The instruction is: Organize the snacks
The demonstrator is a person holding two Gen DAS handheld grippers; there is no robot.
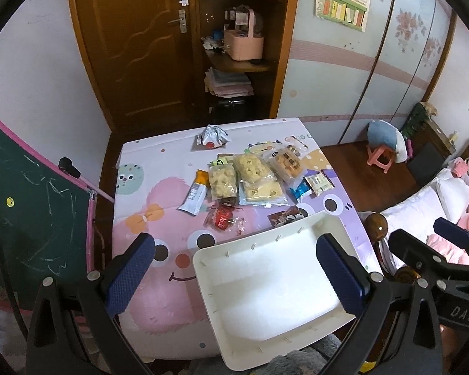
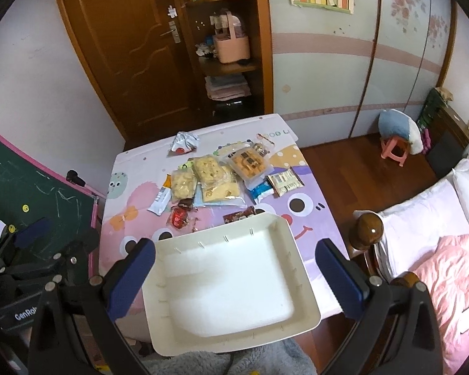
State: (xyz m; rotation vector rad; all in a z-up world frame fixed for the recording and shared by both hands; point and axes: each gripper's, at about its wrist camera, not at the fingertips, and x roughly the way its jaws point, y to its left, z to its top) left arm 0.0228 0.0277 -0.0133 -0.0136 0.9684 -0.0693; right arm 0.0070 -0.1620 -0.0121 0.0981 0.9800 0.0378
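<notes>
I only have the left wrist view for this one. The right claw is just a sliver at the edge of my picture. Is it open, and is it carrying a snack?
Observer: The right claw is open wide. Its blue pads are far apart and there is no snack between them.
Operator: A finger of the left claw covers the right side of the white tray for me. Is anything lying in that part?
Observer: No. In the right wrist view that side is uncovered, and the tray holds nothing at all.
</notes>
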